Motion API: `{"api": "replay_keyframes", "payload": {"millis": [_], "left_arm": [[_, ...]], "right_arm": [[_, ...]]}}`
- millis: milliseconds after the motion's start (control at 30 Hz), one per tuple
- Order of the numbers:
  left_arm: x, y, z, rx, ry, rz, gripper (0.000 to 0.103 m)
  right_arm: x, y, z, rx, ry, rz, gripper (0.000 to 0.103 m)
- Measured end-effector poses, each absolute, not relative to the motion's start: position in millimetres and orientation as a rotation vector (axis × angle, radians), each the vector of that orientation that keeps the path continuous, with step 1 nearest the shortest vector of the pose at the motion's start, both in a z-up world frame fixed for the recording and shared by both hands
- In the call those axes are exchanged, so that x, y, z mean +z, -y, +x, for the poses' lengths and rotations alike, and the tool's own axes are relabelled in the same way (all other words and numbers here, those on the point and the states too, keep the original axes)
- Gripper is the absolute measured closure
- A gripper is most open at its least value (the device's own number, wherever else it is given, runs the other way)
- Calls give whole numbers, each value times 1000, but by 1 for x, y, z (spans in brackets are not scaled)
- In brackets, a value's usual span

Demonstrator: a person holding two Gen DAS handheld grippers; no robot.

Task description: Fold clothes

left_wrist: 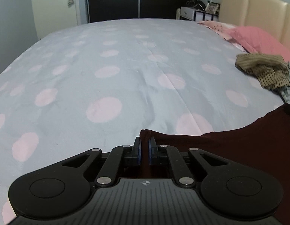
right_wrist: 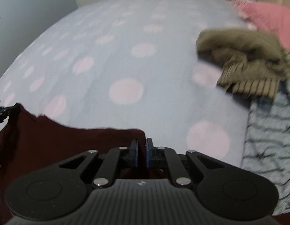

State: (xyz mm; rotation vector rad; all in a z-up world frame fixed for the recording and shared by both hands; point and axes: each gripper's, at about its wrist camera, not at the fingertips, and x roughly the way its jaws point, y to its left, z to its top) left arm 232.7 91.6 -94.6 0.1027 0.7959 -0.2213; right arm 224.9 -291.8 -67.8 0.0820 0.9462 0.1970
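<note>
Maroon garment (left_wrist: pixel 248 150) hangs stretched between the two grippers, just over the near edge of the bed (left_wrist: pixel 126 65). In the left wrist view, the left gripper (left_wrist: pixel 144 144) is clenched on one top corner of the cloth; a small bunch of fabric pokes up between the blue pads and the rest spreads off to the right and down. In the right wrist view, the right gripper (right_wrist: pixel 141 148) pinches the other top corner, with the garment (right_wrist: pixel 70 146) running off to the left along a fairly straight upper edge. At the far left of that view the left gripper's (right_wrist: pixel 3 111) tip shows at the cloth's other corner.

The bed is covered by a pale blue sheet with large pink dots, lightly creased down the middle. No box, basket or other container shows; the other clothes lie loose on the sheet. A crumpled olive striped top (left_wrist: pixel 265 69) sits near the right side, well apart from the maroon garment, and it overlaps a pale blue piece with dark lines (right_wrist: pixel 270 146) that lies beside it at the right edge. Pink pillows (left_wrist: pixel 261 37) rest against a cream headboard (left_wrist: pixel 253 9) behind them. Beyond the bed stand dark wardrobe doors (left_wrist: pixel 139 0), a white door (left_wrist: pixel 53 7) and a small cluttered bedside table (left_wrist: pixel 197 12).
</note>
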Motion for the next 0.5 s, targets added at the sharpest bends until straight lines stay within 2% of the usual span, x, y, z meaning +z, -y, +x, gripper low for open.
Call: {"api": "replay_keyframes", "payload": {"millis": [100,267,333,400,433,467,500], "left_arm": [[-107,-86,236,-212,-847,150,98],[-122,-78,243,-223,-934,197,97],[-119,-80,247,-223,-934,163,91],[-113,-85,247,-229,-906,114,77],[-109,-86,248,-226,-884,93,74],[-105,-87,248,-226,-866,72,69],[-102,-87,249,-225,-848,51,65]], "right_arm": [[-66,292,229,176,-947,78,94],[-98,286,237,138,-1072,37,94],[-105,285,238,135,-1095,23,91],[-103,287,239,144,-1090,30,81],[-101,288,240,147,-1083,39,74],[-96,290,240,142,-1065,47,64],[-92,292,240,142,-1040,55,62]]}}
